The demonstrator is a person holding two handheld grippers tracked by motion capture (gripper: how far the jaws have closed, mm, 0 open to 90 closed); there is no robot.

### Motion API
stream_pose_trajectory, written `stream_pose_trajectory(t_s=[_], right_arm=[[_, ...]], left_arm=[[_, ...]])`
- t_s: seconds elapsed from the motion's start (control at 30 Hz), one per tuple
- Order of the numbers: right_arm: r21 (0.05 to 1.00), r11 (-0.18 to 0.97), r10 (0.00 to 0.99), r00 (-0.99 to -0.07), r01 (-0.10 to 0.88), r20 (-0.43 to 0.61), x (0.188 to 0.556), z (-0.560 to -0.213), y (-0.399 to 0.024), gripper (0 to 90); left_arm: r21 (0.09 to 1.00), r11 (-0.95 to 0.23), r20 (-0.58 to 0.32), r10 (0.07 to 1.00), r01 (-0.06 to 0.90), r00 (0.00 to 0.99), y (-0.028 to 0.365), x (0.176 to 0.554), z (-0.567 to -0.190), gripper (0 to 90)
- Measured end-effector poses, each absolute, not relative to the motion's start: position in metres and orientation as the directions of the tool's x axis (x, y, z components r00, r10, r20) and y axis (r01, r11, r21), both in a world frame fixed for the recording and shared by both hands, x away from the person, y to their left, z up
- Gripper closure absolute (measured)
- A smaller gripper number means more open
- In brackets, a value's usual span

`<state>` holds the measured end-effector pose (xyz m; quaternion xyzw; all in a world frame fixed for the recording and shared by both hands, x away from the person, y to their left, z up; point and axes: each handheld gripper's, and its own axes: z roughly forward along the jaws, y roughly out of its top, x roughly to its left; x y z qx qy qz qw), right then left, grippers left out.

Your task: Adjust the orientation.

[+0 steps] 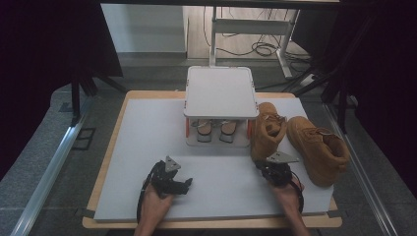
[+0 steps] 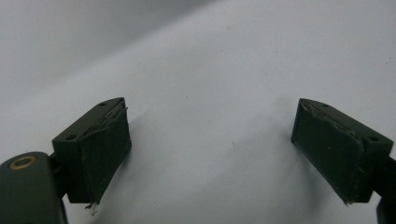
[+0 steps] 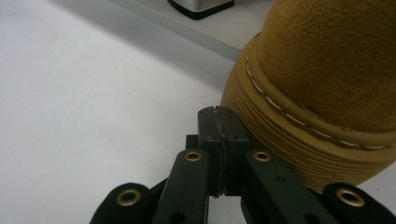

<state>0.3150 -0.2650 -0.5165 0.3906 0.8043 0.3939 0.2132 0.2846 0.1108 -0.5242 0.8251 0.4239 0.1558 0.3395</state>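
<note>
Tan suede makes up two boots on the white mat (image 1: 147, 147). Boot one (image 1: 265, 130) stands just right of the rack (image 1: 221, 93), its toe toward the person; boot two (image 1: 319, 147) lies farther right, near the mat's right edge, close beside the first, though whether they touch is hard to tell. In the right gripper view the first boot's toe (image 3: 327, 84) shows a ribbed sole edge and one line of white stitching

Right gripper (image 1: 272, 169) sits at that toe, its jaws pressed together with nothing between them; in its own view the closed tips (image 3: 219, 121) lie right against the sole edge, seemingly touching it. One hand (image 1: 290, 194) holds it from below

Left gripper (image 1: 172, 182) rests well apart from both boots, over the bare mat at lower left. Its two jaws stand wide apart in the left gripper view (image 2: 210, 140), with only the white surface between the two pads (image 2: 105, 149). One hand (image 1: 155, 204) grips it

One white rack stands at the mat's far middle, with a flat tray top on red posts. Under it sits one pair of shoes (image 1: 216, 130), two grey toes pointing to the person. One wooden table (image 1: 105, 172) carries the mat, its edge showing along the left and front
</note>
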Motion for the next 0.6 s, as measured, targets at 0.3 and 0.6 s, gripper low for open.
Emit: stream_pose_trajectory(t_s=[0.3, 0.6], right_arm=[[0.792, 0.390, 0.795, -0.605, 0.471, -0.032, 0.314, -0.515, -0.271, 90.0], [0.791, 0.375, 0.815, -0.579, 0.483, -0.033, 0.309, -0.514, -0.287, 90.0]], left_arm=[[0.693, -0.410, -0.030, 0.805, 0.593, 0.592, 0.111, 0.285, -0.524, 11.2], [0.693, -0.410, -0.030, 0.805, 0.593, 0.592, 0.111, 0.285, -0.524, 11.2]])
